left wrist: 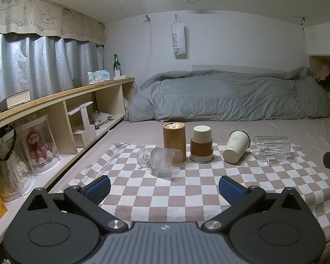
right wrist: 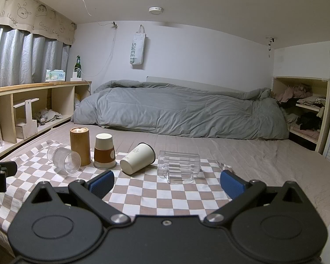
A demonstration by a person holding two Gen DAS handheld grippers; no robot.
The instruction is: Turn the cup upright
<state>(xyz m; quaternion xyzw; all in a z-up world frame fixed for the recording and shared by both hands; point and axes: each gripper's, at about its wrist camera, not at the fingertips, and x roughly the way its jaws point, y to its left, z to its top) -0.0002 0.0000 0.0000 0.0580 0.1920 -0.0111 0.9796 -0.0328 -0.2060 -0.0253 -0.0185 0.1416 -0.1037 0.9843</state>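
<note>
Both grippers are idle, nothing held. Left gripper [left wrist: 164, 187] jaws wide apart, empty, hanging low over the checkered cloth [left wrist: 198, 189] and aimed at the ribbed stemmed glass [left wrist: 162, 160] at 12 o'clock. Right gripper [right wrist: 167, 182] jaws also spread wide, empty, lined up on the clear mug [right wrist: 179, 166] at 12 o'clock.

Five cups sit in a row on the cloth. The stemmed glass, white cup [left wrist: 236, 146] and clear mug lie on their sides. The sleeved paper cup [left wrist: 201, 144] stands mouth down. The wooden tumbler [left wrist: 174, 139] also looks inverted, which is unclear. Likely staged for flipping, and the target is probably whichever cup a gripper faces.

The cloth lies on a bed [right wrist: 264, 154]. Grey duvet [right wrist: 178, 112] behind, shelf [left wrist: 55, 101] at 9 o'clock, curtains [left wrist: 33, 66] above it.
</note>
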